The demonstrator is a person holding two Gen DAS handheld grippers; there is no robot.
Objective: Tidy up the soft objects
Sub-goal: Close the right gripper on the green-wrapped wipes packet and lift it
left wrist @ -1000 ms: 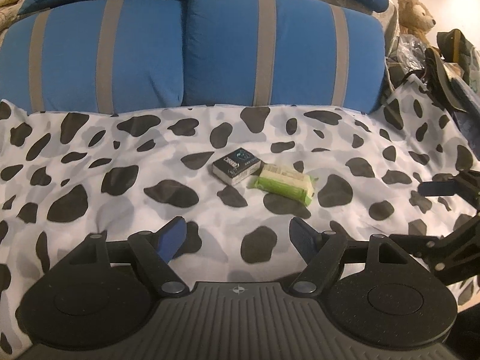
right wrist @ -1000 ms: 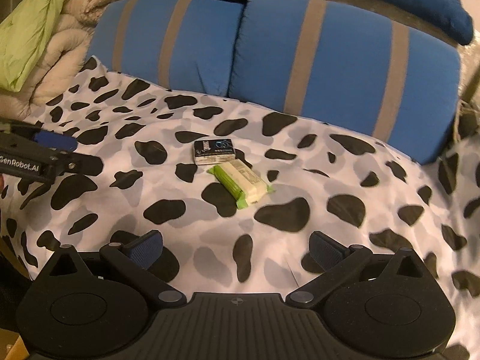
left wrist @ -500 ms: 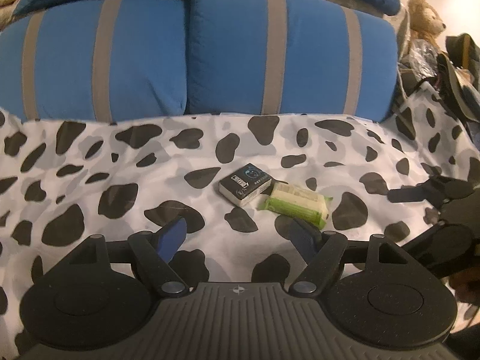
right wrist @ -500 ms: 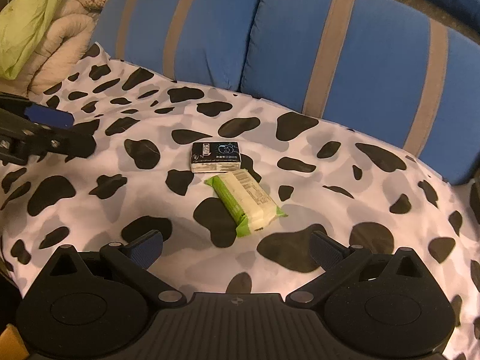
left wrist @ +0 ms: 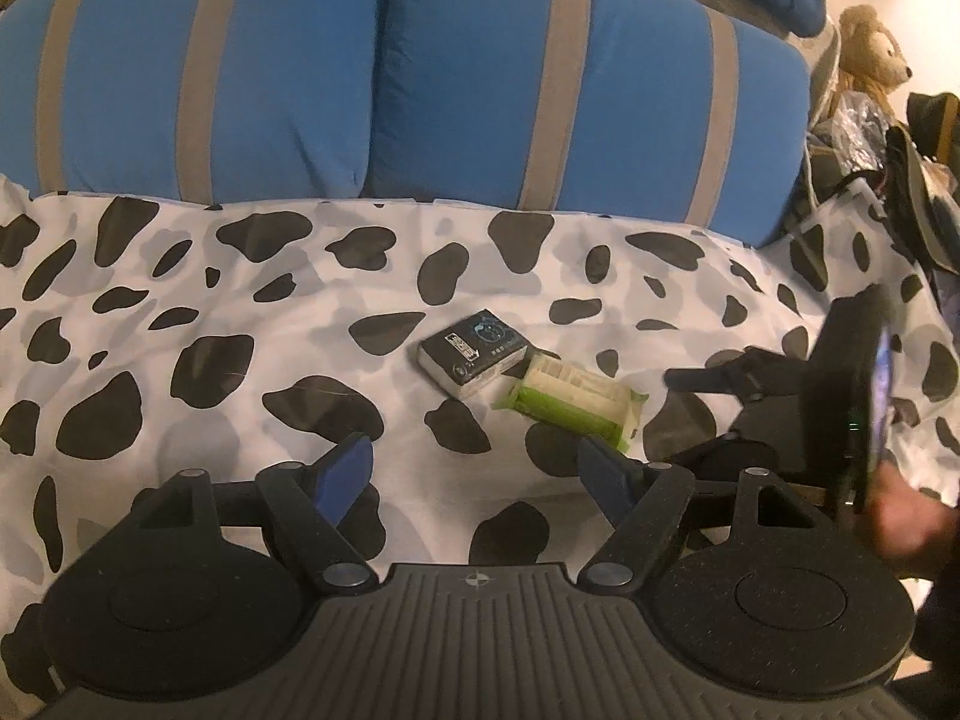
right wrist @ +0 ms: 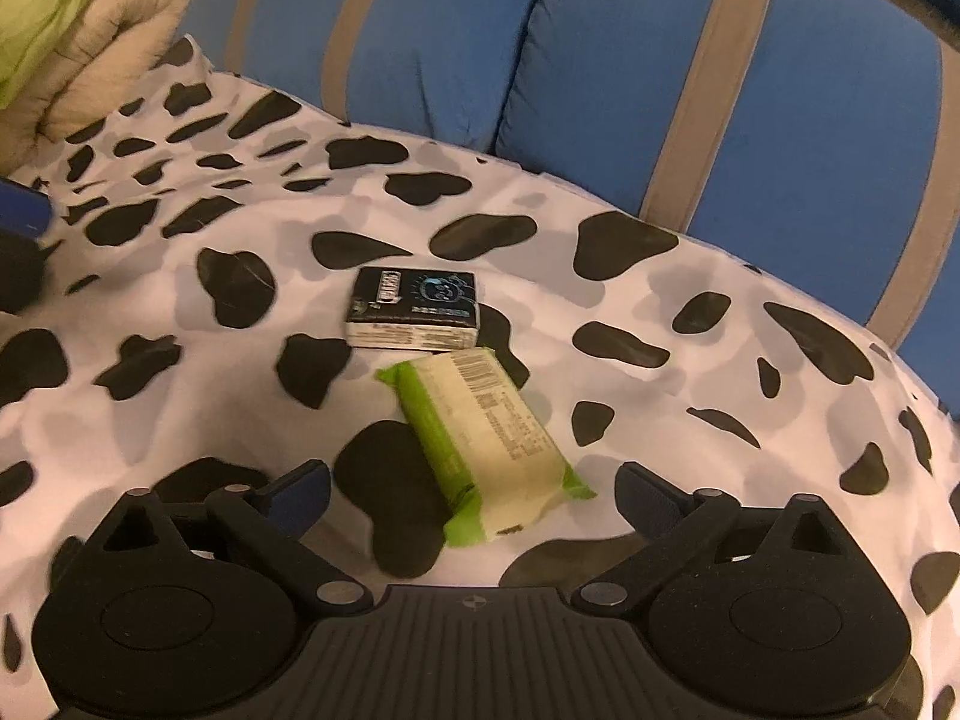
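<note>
- On the bed, two soft packs lie side by side on the spotted cover (right wrist: 690, 324): a black pack (right wrist: 414, 306) and a green pack (right wrist: 486, 444), touching or nearly so at one corner.
- The right gripper (right wrist: 474, 489) sits low over the near end of the green pack, jaws spread wide and empty, one to each side of it. I judge it is lined up to take that pack by its narrow width.
- The left gripper (left wrist: 477, 465) hangs over the cover short of both packs, jaws also wide apart and holding nothing, probably waiting for the black pack.
- Two blue pillows (left wrist: 384, 78) stand along the head of the bed, well behind the packs, so there is room to work.
</note>
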